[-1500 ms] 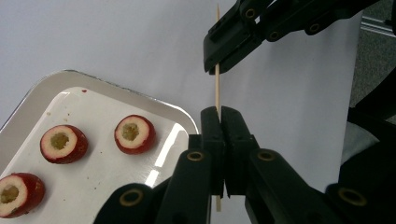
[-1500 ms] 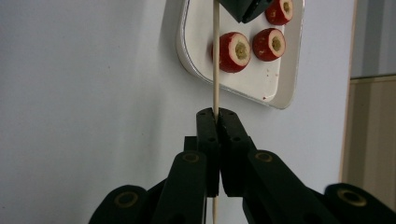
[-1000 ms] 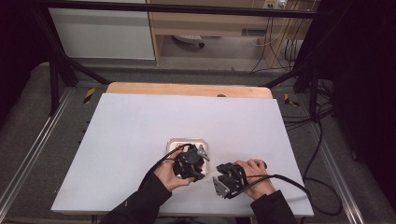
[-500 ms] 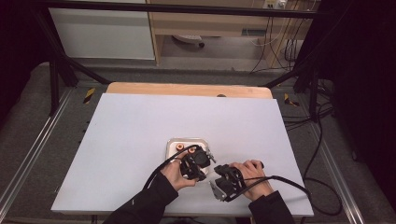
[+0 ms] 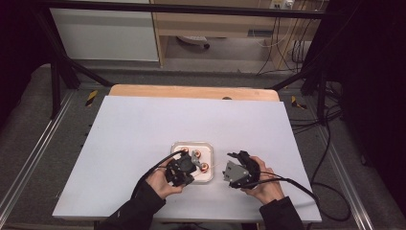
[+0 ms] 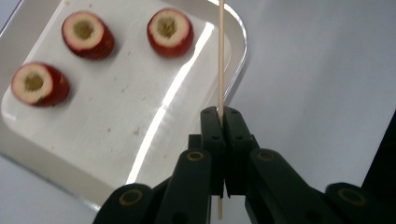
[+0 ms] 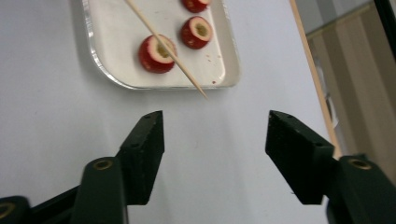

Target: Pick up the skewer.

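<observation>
My left gripper point(image 6: 223, 116) is shut on a thin wooden skewer point(image 6: 221, 60), which points out over the edge of a shallow metal tray point(image 6: 236, 28). Three red cored fruit pieces point(image 6: 88, 35) point(image 6: 170, 26) point(image 6: 39, 84) lie in the tray. In the high view the left gripper point(image 5: 184, 167) hovers at the tray's point(image 5: 191, 143) near edge. My right gripper point(image 7: 215, 133) has just been opening and stands open with nothing between its jaws. It faces the tray point(image 7: 163, 85), where the skewer point(image 7: 187, 73) crosses above one fruit piece point(image 7: 148, 58). The right gripper point(image 5: 234, 167) sits to the right of the tray.
The white table top point(image 5: 143, 124) stretches wide to the left and behind the tray. A wooden strip point(image 5: 191, 92) runs along its far edge. Cables point(image 5: 287, 182) trail from both grippers toward the near edge. Dark frame legs and floor cables surround the table.
The two grippers stood close together before and have drawn apart. The right gripper has moved right and its jaws have opened. The left gripper has shifted slightly left, with the skewer in it.
</observation>
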A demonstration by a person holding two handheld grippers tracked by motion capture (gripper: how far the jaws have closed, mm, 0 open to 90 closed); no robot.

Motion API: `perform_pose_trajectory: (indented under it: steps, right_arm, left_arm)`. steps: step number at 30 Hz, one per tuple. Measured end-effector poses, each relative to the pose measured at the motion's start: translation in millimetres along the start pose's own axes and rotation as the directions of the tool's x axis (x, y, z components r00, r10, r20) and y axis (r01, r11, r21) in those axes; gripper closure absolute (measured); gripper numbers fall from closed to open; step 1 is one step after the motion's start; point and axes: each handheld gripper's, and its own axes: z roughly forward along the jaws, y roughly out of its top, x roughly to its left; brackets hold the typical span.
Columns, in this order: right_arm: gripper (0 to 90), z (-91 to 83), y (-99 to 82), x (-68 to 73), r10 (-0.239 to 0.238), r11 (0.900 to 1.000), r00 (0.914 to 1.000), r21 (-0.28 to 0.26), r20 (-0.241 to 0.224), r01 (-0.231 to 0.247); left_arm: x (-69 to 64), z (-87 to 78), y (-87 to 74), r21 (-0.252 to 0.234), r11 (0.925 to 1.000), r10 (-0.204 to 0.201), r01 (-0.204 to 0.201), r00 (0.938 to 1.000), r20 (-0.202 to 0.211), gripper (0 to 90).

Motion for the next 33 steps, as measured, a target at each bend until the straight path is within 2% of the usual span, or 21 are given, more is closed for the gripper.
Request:
perform_pose_trajectory:
  steps: [1, 2, 3, 4, 5, 8, 9, 11, 12, 13, 14, 15, 16, 17, 18, 19, 20, 23, 26, 27, 33]
  right_arm:
    - [29.2, 0.9, -4.3, -4.0, 0.112, 0.9936, 0.9936, 0.012, -0.007, -0.112]
    - [29.2, 0.9, -4.3, -4.0, 0.112, 0.9936, 0.9936, 0.012, -0.007, -0.112]
    - [26.3, 3.1, -9.6, -8.5, 0.222, 0.9737, 0.975, 0.054, -0.008, -0.221]
    - [26.3, 3.1, -9.6, -8.5, 0.222, 0.9737, 0.975, 0.054, -0.008, -0.221]
    - [25.7, 4.1, -12.6, -10.4, 0.262, 0.9631, 0.9649, 0.067, -0.016, -0.261]
    - [22.7, 6.9, -21.9, -14.0, 0.37, 0.9277, 0.9273, 0.07, -0.053, -0.367]
    - [21.0, 7.8, -24.7, -14.5, 0.417, 0.9077, 0.9066, 0.082, -0.065, -0.412]
    - [17.4, 9.5, -28.0, -15.2, 0.471, 0.8804, 0.8791, 0.106, -0.075, -0.462]
    - [17.1, 10.0, -29.1, -15.4, 0.483, 0.8734, 0.8719, 0.111, -0.079, -0.474]
    - [14.6, 10.8, -31.0, -15.8, 0.518, 0.8539, 0.85, 0.121, -0.098, -0.506]
    - [14.6, 10.8, -31.0, -15.8, 0.518, 0.8539, 0.85, 0.121, -0.098, -0.506]
    - [12.5, 11.1, -31.1, -16.4, 0.531, 0.8455, 0.8409, 0.131, -0.104, -0.518]
    - [8.8, 11.9, -30.1, -17.9, 0.57, 0.8197, 0.8129, 0.147, -0.119, -0.554]
    - [7.6, 12.1, -29.7, -18.5, 0.586, 0.8086, 0.8006, 0.15, -0.124, -0.569]
    - [7.6, 12.1, -29.7, -18.5, 0.586, 0.8086, 0.8006, 0.15, -0.124, -0.569]
    - [6.6, 12.2, -29.2, -20.0, 0.598, 0.8004, 0.7901, 0.152, -0.135, -0.58]
    - [6.0, 12.1, -28.3, -21.3, 0.621, 0.7829, 0.7706, 0.152, -0.142, -0.603]
    - [3.4, 11.8, -24.6, -25.1, 0.67, 0.7426, 0.727, 0.152, -0.152, -0.652]
    - [1.9, 11.8, -17.6, -28.2, 0.688, 0.725, 0.7092, 0.174, -0.152, -0.666]
    - [1.5, 12.0, -16.0, -29.4, 0.685, 0.7279, 0.7119, 0.177, -0.154, -0.662]
    - [0.8, 15.8, 2.5, -32.7, 0.694, 0.7157, 0.7074, 0.228, -0.132, -0.66]
  left_arm:
    - [1.1, -1.4, -4.6, -0.001, 1.0, -0.009, 0.009, 1.0, -0.004, 88.4]
    - [2.6, -2.8, -8.9, -0.008, 0.9999, -0.014, 0.014, 0.9999, -0.006, 88.4]
    - [3.7, -4.3, -13.1, -0.017, 0.9997, -0.019, 0.019, 0.9998, -0.011, 88.4]
    - [4.8, -5.8, -17.2, -0.023, 0.9994, -0.027, 0.026, 0.9996, -0.014, 88.4]
    - [5.9, -7.5, -22.2, -0.038, 0.9985, -0.039, 0.038, 0.9991, -0.018, 88.4]
    - [7.7, -12.5, -32.5, -0.078, 0.9955, -0.057, 0.054, 0.9977, -0.036, 88.4]
    - [8.0, -13.6, -34.9, -0.092, 0.9939, -0.065, 0.061, 0.9972, -0.039, 88.4]
    - [8.4, -15.4, -40.7, -0.131, 0.9884, -0.083, 0.077, 0.9955, -0.044, 88.3]
    - [8.4, -16.1, -43.8, -0.145, 0.9862, -0.089, 0.081, 0.9947, -0.051, 88.3]
    - [8.1, -16.2, -45.7, -0.158, 0.9834, -0.099, 0.089, 0.9935, -0.056, 88.3]
    - [8.1, -17.0, -48.3, -0.169, 0.9811, -0.106, 0.094, 0.9926, -0.061, 88.3]
    - [8.2, -17.5, -51.8, -0.193, 0.9757, -0.118, 0.104, 0.991, -0.063, 88.3]
    - [8.3, -18.0, -54.5, -0.204, 0.9727, -0.126, 0.111, 0.99, -0.063, 88.3]
    - [8.3, -18.4, -56.4, -0.213, 0.9702, -0.132, 0.115, 0.9891, -0.065, 88.3]
    - [8.2, -18.8, -59.2, -0.225, 0.9667, -0.14, 0.122, 0.9879, -0.067, 88.3]
    - [8.3, -19.7, -62.7, -0.236, 0.9633, -0.147, 0.128, 0.9868, -0.067, 88.3]
    - [8.2, -20.1, -65.4, -0.249, 0.9594, -0.155, 0.132, 0.9851, -0.075, 88.3]
    - [10.0, -22.1, -73.4, -0.281, 0.9477, -0.178, 0.151, 0.9815, -0.072, 88.3]
    - [12.2, -24.1, -79.1, -0.31, 0.9361, -0.198, 0.167, 0.9774, -0.073, 88.3]
    - [12.9, -24.6, -80.8, -0.314, 0.9339, -0.203, 0.171, 0.9764, -0.073, 88.3]
    - [14.1, -26.0, -88.7, -0.34, 0.9225, -0.219, 0.183, 0.973, -0.071, 88.3]
